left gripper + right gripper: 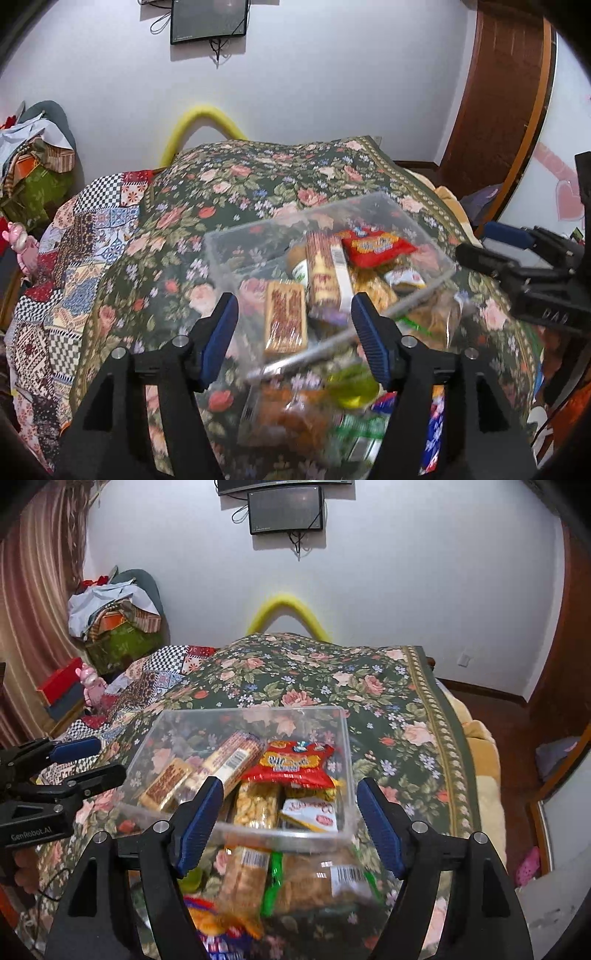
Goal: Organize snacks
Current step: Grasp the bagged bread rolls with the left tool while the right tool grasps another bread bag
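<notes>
Both the left gripper (295, 332) and right gripper (290, 821) hang wide open, empty. The clear box (334, 716) sits mid-bed (406, 701), half full; loose snack packs (310, 882) lie by its near edge. Soft bedding could tip it if nudged.

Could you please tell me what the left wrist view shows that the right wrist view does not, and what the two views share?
Only the left wrist view shows the dark wooden door and the pink heart decoration at right, with the right tongs entering from that side. Only the right wrist view shows the striped curtain and the red box at left, and the left tongs entering there. Both show the clear plastic bin of snacks on the floral bedspread, the red snack packet, the yellow foam tube and the wall screen.
</notes>
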Tool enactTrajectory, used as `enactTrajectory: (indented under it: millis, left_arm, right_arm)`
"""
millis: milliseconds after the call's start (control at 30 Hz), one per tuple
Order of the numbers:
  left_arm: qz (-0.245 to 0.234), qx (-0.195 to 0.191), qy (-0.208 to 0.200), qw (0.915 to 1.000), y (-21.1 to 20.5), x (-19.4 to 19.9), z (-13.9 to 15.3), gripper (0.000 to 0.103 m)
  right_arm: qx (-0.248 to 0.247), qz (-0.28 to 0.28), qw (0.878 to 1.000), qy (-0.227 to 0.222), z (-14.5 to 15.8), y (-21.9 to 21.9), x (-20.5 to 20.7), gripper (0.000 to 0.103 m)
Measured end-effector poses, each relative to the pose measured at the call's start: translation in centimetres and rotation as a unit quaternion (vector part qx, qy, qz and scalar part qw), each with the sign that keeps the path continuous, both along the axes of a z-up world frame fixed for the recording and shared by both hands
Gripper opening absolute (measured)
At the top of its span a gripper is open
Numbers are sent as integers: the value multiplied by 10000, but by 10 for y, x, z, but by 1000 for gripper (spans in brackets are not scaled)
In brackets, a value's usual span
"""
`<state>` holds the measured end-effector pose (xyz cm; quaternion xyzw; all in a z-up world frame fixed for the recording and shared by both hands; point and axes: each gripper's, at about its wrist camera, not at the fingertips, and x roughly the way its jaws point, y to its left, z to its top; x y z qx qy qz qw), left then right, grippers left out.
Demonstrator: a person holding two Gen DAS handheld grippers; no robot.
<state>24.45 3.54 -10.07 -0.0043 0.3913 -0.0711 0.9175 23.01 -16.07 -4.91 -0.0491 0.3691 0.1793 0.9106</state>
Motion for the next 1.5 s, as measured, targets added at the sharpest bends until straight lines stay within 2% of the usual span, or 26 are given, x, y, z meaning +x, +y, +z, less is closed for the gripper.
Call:
enactTrajectory:
  millis: [200, 533, 667, 733, 800, 1000, 1167, 1233, 1367, 1433, 1500]
  left_arm:
    - [94, -38, 303, 9995, 12, -18, -19, 65]
    - [188, -113, 1040, 9943, 16, -21, -82, 67]
    - [224, -148, 1001, 9946, 15, -20, -94, 82]
    - [200, -176, 1061, 9940, 14, -17, -100, 83]
    - [188, -268, 1171, 9926, 14, -14, -107, 84]
    - [176, -352, 1143, 9927, 13, -15, -114, 89]
    - [161, -576, 1324, 9894, 19, -14, -126, 91]
    - [180, -649, 1316, 9890, 21, -14, -128, 90]
    - [109, -753, 1305, 9885, 19, -16, -127, 78]
    - [124, -718, 1276, 9891, 18, -20, -126, 74]
    - [87, -802, 1287, 9884, 18, -26, -125, 65]
  right_arm:
    - [-187, -101, 9997, 122, -15, -11, -13, 77]
    - [-280, -397, 9952, 849, -68, -39, -2, 79]
    - [-146, -398, 9933, 1078, -83, -42, 7, 81]
    - [-92, -396, 9931, 1096, -86, -41, 8, 87]
    - [-50, -377, 9927, 1145, -89, -39, 10, 88]
    - [-60, -276, 9905, 1348, -104, -29, 17, 92]
    - [-42, -321, 9906, 1326, -108, -29, 17, 94]
    - [2, -306, 9908, 1316, -108, -30, 16, 92]
    - [23, -274, 9918, 1247, -106, -31, 10, 88]
    - [37, -246, 9921, 1227, -106, -31, 8, 82]
    - [62, -218, 9920, 1243, -105, -31, 5, 72]
